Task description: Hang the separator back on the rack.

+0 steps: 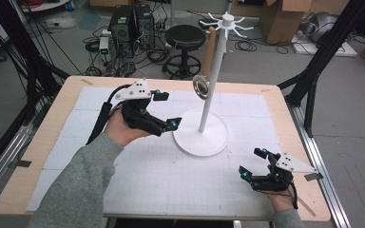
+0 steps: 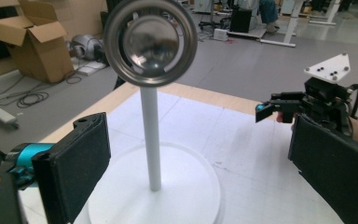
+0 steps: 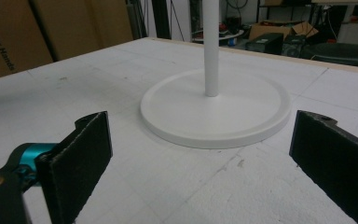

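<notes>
**Ladle hung on rack, upright**

You have a metal ladle (image 1: 201,87) with a wooden handle hanging from a hook arm of the white rack (image 1: 200,138). Its round steel bowl sits low against the pole, hollow facing your left. The rack's disc base stands on the table's centre, nearer the far edge.

Grey floor (image 1: 342,118) all round the wooden counter (image 1: 275,102), which wears a white gridded mat (image 1: 171,180); behind it a black round stool (image 1: 185,38), computer towers (image 1: 132,23) amid tangled cables (image 1: 157,56); cardboard boxes (image 1: 285,19) stand at the far right.
</notes>
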